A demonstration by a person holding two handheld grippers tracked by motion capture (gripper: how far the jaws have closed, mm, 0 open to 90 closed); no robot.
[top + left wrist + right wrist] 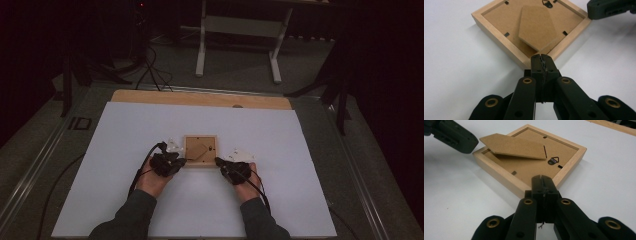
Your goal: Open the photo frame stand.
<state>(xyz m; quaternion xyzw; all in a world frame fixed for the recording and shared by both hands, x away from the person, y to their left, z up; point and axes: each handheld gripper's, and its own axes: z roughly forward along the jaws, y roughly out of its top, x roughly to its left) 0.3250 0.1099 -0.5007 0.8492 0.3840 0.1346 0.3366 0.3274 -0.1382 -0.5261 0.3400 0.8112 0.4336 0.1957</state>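
A small square wooden picture frame point(200, 150) lies face down at the middle of the white sheet. Its brown fold-out stand point(514, 146) is lifted off the backing, and a metal hanger point(553, 160) sits near one edge. My left gripper point(181, 161) is shut with nothing between its jaws, and its tip point(540, 58) rests at the frame's point(499, 37) near left corner. My right gripper point(218, 161) is shut and empty too, its tip point(542, 180) against the frame's point(499, 178) near right corner. Each gripper view shows the other gripper point(609, 8) point(454, 136) at the opposite corner.
The white sheet point(150, 210) covers the table, with a strip of bare wooden board point(200, 98) along its far edge. Beyond the table are a white stand's legs point(240, 30), dark tripod legs and cables point(150, 70) on the floor. Metal rails run along both table sides.
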